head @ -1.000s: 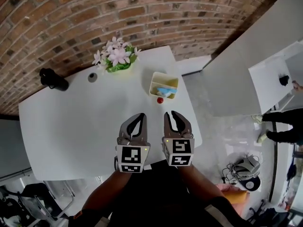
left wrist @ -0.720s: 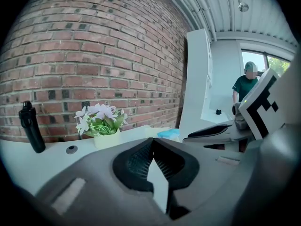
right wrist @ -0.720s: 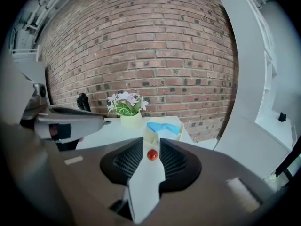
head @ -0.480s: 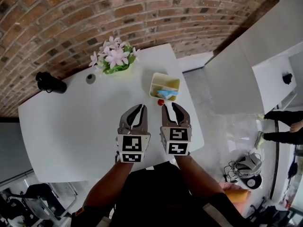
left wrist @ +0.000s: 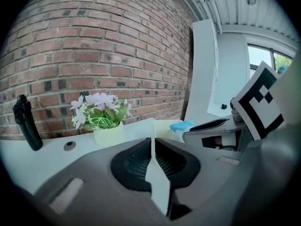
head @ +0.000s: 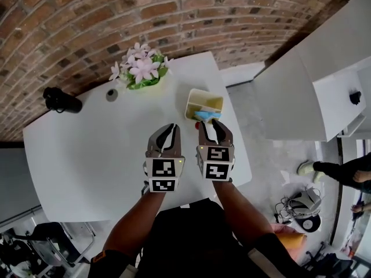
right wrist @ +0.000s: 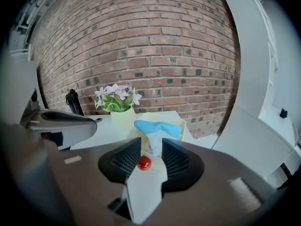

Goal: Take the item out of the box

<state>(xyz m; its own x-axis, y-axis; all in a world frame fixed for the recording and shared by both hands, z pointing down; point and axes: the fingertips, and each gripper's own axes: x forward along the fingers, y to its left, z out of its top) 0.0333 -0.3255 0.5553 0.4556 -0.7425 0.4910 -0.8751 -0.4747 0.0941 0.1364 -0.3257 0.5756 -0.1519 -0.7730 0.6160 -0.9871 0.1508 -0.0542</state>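
R gripper (right wrist: 150, 142) fingers are apart and opening, w/ a small red ball (right wrist: 144, 163) lying on the table between them, closer to the left pad, not pinched afaict. Dead ahead at 12 o'clock, past the tips, is the pale yellow box (head: 204, 102), and the blue item (head: 204, 116) is in it, draped over the near rim, so the ball sits btwn jaws and box. In the head view the right gripper (head: 213, 122) has its tips right at that near rim. L gripper (head: 169, 127) is just beside it at 9 o'clock, fingers together w/ only a thin slit, nothing in them. Further out on the white table (head: 87, 149): flower pot (head: 141, 71) at approx 11, a small grey disc (head: 112, 95) at 10, a black bottle (head: 61, 99) further out toward 10. Brick wall (head: 116, 16) behind, white cabinet (head: 301, 80) off at 2 o'clock.
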